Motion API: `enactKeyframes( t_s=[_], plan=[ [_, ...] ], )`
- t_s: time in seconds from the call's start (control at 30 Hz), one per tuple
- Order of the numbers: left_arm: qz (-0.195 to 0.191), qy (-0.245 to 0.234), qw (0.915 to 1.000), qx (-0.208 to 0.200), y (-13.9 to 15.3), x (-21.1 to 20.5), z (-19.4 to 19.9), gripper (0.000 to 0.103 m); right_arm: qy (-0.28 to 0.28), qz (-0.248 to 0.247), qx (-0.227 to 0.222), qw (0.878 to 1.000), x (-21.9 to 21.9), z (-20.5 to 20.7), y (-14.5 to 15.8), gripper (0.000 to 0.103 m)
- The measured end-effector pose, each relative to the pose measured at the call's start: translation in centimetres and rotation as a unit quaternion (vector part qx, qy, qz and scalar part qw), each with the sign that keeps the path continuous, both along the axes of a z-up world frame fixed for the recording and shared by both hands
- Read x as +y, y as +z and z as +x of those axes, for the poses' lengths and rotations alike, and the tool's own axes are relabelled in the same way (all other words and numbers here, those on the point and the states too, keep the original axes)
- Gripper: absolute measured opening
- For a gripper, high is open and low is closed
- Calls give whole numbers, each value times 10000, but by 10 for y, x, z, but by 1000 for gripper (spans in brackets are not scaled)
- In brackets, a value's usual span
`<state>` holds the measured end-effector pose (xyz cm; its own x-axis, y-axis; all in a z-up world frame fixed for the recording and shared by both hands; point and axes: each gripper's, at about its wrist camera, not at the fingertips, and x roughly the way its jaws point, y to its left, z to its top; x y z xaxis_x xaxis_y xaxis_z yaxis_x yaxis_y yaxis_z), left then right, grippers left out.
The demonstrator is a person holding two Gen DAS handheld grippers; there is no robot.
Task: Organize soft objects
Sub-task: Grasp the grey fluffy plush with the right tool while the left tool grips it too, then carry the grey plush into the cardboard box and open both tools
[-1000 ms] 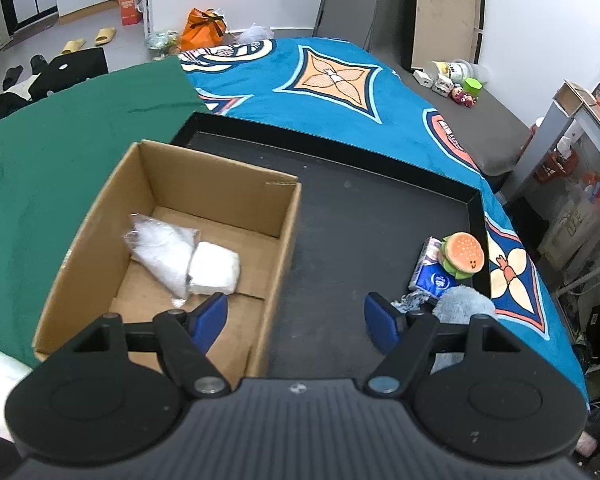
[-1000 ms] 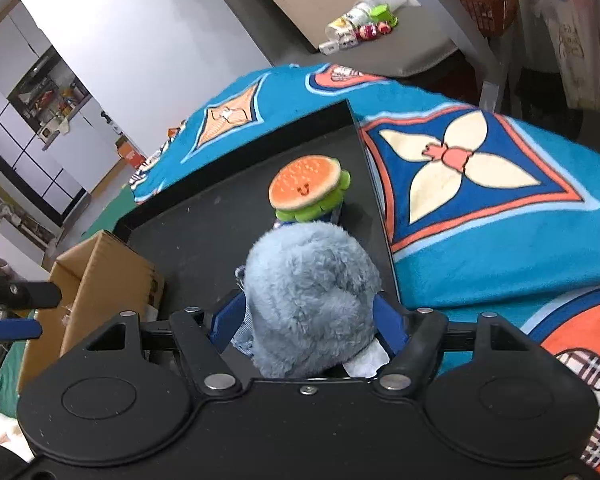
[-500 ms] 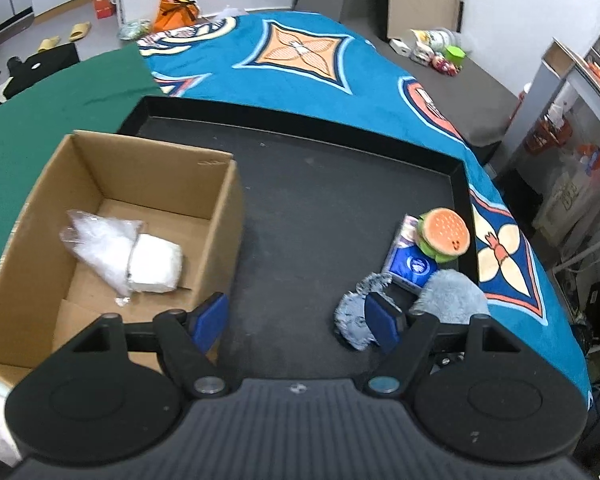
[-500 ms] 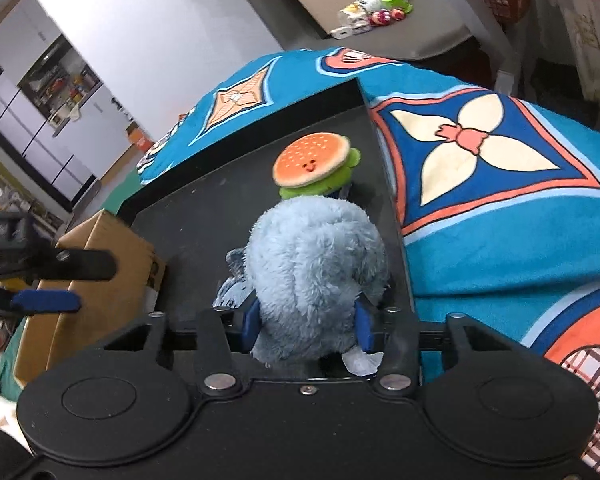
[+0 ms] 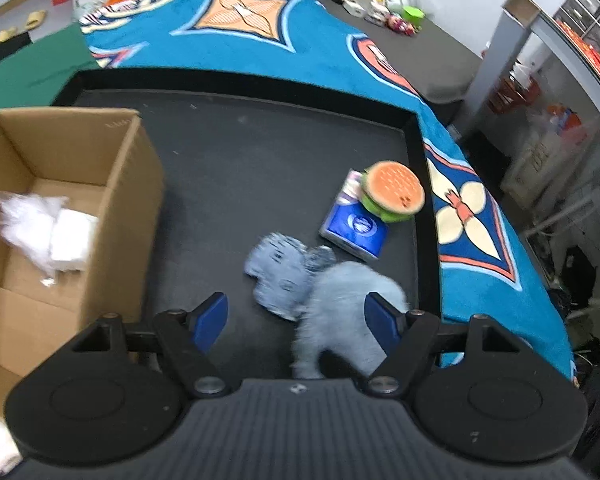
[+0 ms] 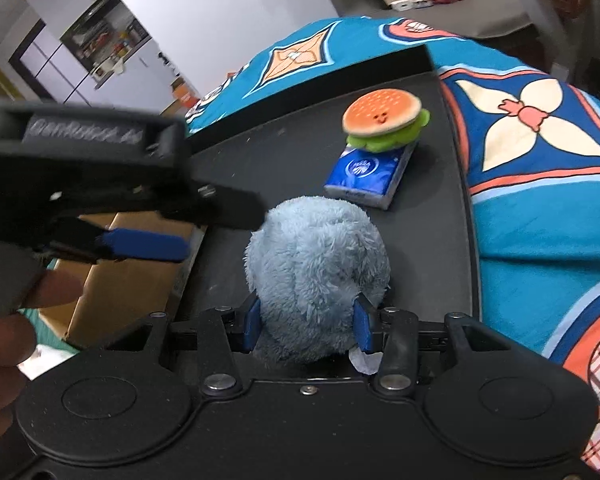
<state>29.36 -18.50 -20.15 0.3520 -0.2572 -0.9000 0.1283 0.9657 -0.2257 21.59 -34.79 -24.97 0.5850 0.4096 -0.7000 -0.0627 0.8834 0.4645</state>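
Observation:
A fluffy blue plush (image 6: pixel 316 248) rests on the black tray (image 6: pixel 300 152), and my right gripper (image 6: pixel 306 324) is shut on it, pads pressed into its sides. My left gripper (image 5: pixel 296 306) hangs open just above that plush (image 5: pixel 348 292) and a blue knitted cloth (image 5: pixel 280 272), touching neither. One of its blue fingers (image 6: pixel 144 245) shows at the left of the right wrist view. A burger plush (image 5: pixel 394 190) leans on a blue tissue pack (image 5: pixel 354 228) by the tray's right rim. The cardboard box (image 5: pixel 140 168) on the left holds a white bagged bundle (image 5: pixel 40 232).
The tray (image 5: pixel 416 152) lies on a teal patterned blanket (image 5: pixel 260 52) with green cloth (image 5: pixel 32 76) to its left. A hand (image 6: pixel 4 344) grips the left tool. Shelves and clutter (image 5: pixel 560 120) stand off to the right, past the blanket's edge.
My right gripper's jaws closed onto the blue plush. My left gripper moved right and down, from over the box to above the plush and the knitted cloth.

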Motion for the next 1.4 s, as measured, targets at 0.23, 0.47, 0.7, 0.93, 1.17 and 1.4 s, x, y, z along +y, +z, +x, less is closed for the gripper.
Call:
enactKeyframes(
  t_s=[0.23, 0.47, 0.7, 0.93, 1.17, 1.4],
  plan=[
    [-159, -134, 9995, 231, -12, -14, 4, 74, 186, 89, 31, 9998, 5, -5, -3, 44],
    [-206, -103, 9990, 392, -28, -20, 7, 74, 123, 338, 116, 9993, -1, -3, -8, 48],
    [-368, -141, 9988, 297, -24, -20, 5, 51, -69, 661, 307, 9973, -10, -1, -14, 55],
    [-538, 21, 9980, 319, -19, -12, -1, 45, -235, 887, 511, 9945, -20, 4, -22, 64],
    [-749, 74, 9970, 175, -3, -4, -7, 43, -285, 1029, 445, 9933, -18, 3, -19, 76],
    [-1002, 86, 9949, 70, 12, 5, -15, 43, -195, 1139, 129, 9932, -14, 1, -9, 63]
  ],
)
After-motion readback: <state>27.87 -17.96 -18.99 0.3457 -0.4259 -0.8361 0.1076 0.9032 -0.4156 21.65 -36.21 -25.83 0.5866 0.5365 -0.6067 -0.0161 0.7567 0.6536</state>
